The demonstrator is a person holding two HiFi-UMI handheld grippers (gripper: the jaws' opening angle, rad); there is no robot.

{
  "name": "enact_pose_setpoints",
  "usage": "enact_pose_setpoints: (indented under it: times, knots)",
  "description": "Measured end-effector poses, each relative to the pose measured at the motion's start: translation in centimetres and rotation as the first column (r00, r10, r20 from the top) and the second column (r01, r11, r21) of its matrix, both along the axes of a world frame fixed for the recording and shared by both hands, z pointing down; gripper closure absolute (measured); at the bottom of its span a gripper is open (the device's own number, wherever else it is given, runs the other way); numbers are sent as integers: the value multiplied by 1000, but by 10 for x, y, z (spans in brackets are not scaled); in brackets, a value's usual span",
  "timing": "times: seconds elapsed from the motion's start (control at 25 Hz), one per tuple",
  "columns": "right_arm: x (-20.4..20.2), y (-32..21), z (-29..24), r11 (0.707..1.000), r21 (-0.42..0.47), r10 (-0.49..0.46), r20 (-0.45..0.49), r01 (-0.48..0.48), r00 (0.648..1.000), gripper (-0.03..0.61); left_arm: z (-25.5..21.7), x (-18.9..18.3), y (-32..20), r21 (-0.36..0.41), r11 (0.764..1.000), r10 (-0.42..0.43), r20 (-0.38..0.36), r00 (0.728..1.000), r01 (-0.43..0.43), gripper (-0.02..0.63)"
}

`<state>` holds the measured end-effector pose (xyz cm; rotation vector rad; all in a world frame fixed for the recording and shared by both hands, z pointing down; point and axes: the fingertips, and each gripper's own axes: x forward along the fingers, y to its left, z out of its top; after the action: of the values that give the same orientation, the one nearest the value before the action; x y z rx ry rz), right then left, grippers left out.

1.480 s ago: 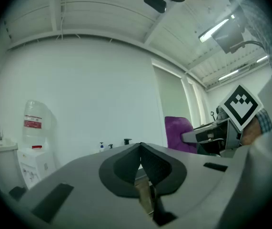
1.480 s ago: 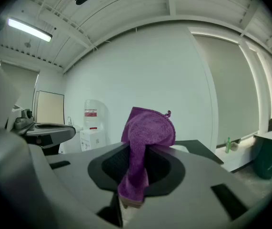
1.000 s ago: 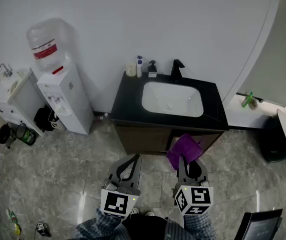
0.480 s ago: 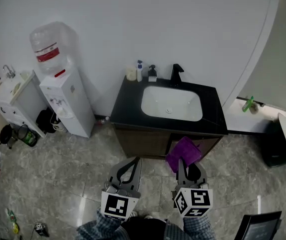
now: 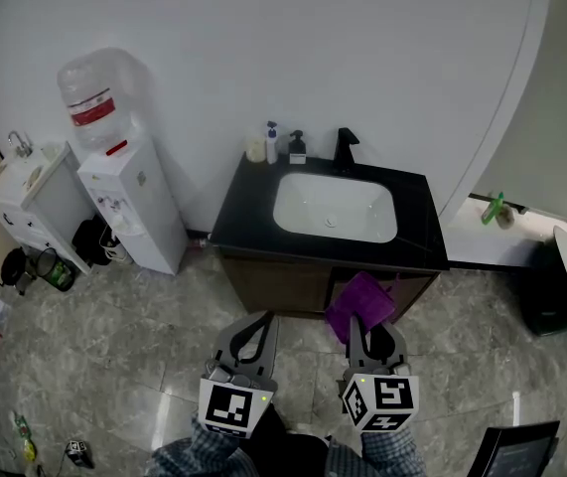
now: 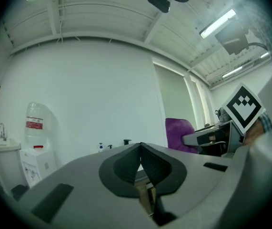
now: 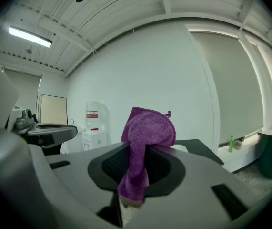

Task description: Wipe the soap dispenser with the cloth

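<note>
At the back left of the black vanity top [image 5: 238, 210] stand a dark-pump soap dispenser [image 5: 297, 147], a white bottle with a blue pump [image 5: 271, 142] and a cream container [image 5: 255, 149]. My right gripper [image 5: 362, 328] is shut on a purple cloth [image 5: 359, 306], which bunches up above its jaws [image 7: 147, 132]. It is held over the floor in front of the vanity, well short of the dispensers. My left gripper [image 5: 263, 318] is beside it, shut with nothing between the jaws [image 6: 139, 146]. In the left gripper view the bottles [image 6: 101, 147] are tiny and far away.
A white basin [image 5: 333, 210] and a black faucet [image 5: 344, 150] fill the middle of the vanity. A water cooler [image 5: 124, 192] and a small white sink unit [image 5: 20, 192] stand to the left. A green bottle [image 5: 491, 207] sits on the ledge at right. Grey tiled floor [image 5: 114, 346] lies below.
The vanity has drifted slightly down and left in the head view. Both grippers keep the same pose, and the cloth stays in the right one.
</note>
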<state>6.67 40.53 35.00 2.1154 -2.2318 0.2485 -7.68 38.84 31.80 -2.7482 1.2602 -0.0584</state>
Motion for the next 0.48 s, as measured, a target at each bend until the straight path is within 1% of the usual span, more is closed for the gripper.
enact_pose_setpoints:
  times: [0.16,0.28,0.36,0.48]
  knots:
    - [15,-19,4,1000,-4,14,-7,-14,1000,499,3,13,-22,3,1000,8,-2,1000,-8,612]
    - [23,-42,11,999,-12,31,-5,-31,1000,499,6,21,-49,3,1000,22,-5,1000,-22,612]
    - [25,-66,16,999,-18,35,-8,-35,999,499,13,23,-75,2,1000,29,6,1000,-29,612]
    - [25,-115,24,999,-21,31,-14,-31,999,499,26,27,-127,-13,999,37,28,999,-37,612]
